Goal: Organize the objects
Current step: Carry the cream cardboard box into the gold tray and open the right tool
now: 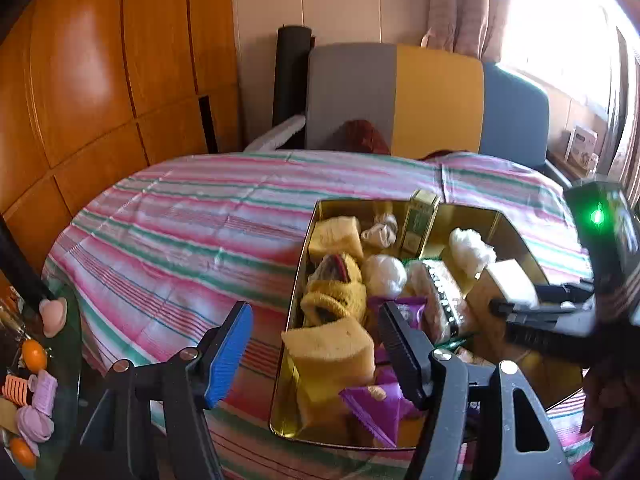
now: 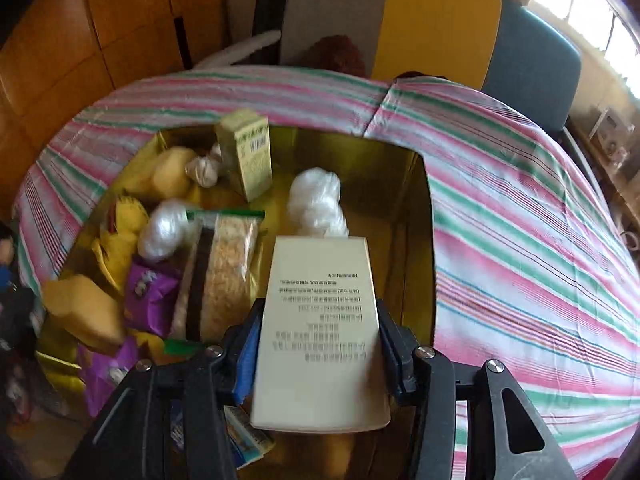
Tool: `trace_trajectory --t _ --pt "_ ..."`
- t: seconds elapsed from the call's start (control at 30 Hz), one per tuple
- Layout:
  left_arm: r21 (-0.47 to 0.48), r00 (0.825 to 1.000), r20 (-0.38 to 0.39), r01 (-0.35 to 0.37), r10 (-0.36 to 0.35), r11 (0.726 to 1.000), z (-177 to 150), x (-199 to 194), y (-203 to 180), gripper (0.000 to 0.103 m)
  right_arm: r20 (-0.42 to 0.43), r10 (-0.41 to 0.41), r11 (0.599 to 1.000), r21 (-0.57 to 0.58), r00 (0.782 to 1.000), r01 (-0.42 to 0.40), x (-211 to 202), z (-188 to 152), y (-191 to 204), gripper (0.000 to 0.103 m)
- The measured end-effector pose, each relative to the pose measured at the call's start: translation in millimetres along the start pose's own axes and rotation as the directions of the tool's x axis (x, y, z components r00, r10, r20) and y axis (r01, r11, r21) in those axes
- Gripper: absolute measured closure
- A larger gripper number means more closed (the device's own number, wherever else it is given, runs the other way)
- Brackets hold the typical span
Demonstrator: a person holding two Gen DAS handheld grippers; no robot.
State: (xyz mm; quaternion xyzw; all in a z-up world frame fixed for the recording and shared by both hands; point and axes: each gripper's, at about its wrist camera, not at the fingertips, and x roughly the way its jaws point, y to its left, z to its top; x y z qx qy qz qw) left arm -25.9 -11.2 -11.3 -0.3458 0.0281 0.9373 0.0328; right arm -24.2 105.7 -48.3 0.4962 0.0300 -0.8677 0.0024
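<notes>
- Striped pink, green and white tablecloth [image 1: 180, 240] covers a table; glossy orange-brown wooden panelling [image 1: 100, 80] stands behind on the left, an upholstered grey, yellow and blue chair back [image 1: 420, 100] at the far edge, a bright curtained window [image 1: 560, 20] on the right.
- Glass-topped side surface [image 1: 68, 360], far left of the left wrist view: small pink, lilac and orange trinkets, too small to tell apart.
- Left gripper [image 1: 316, 344]: blue-padded and black fingers stand wide apart, nothing between them; it hovers over the near left corner of the tin.
- Shallow rectangular gold metal tin [image 1: 294, 292] sits on the cloth, right of centre, and holds, left to right:
  - pale yellow sponge blocks [image 1: 332, 348];
  - yellow knitted item with a dark red patch [image 1: 336, 284];
  - purple foil snack packets [image 1: 372, 404];
  - wads of clear crinkled plastic [image 1: 386, 276];
  - clear zip bag of beige flakes with a green seal strip [image 2: 224, 276];
  - upright yellow-green printed carton [image 1: 420, 220] against the far wall.
- Right gripper [image 2: 316, 344]: fingers closed on the long sides of a cream rectangular box with printed text [image 2: 320, 332], held over the right part of the tin, just in front of a white plastic wad [image 2: 316, 200].
- Whether the box touches the tin floor cannot be told.
</notes>
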Motion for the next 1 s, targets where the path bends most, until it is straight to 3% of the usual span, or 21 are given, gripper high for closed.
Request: trace_trajectory --t 0.1,0.27,0.47,0.57,1.0 --pt "-0.007 0.999 0.034 -0.030 0.030 1.000 3.3 -9.1 -1.5 0.037 0.018 -0.006 1.000 -0.011 1.000 0.006 -1.9 -8.0 0.8 0.033" --pt "-0.011 0.997 0.047 -0.058 0.059 0.998 2.8 -19.7 -3.5 0.037 0.129 0.009 1.000 0.005 0.992 -0.009 -30.7 -20.4 -6.2 0.023" --pt "-0.031 0.999 0.040 -0.031 0.032 0.999 -4.4 -27.6 -4.3 0.038 0.246 -0.023 0.998 0.064 0.969 0.007 -57.2 -38.0 -6.6 0.016" --pt "-0.033 0.999 0.035 -0.019 0.021 0.999 -7.9 -28.7 -5.7 0.048 0.280 -0.034 0.997 0.081 0.959 0.011 -66.3 -46.3 -1.3 0.015" --pt "-0.039 0.997 0.063 -0.036 0.038 0.999 -11.0 -33.4 -1.6 0.053 0.289 -0.021 0.999 0.045 0.957 0.009 -72.2 -57.8 18.5 0.014"
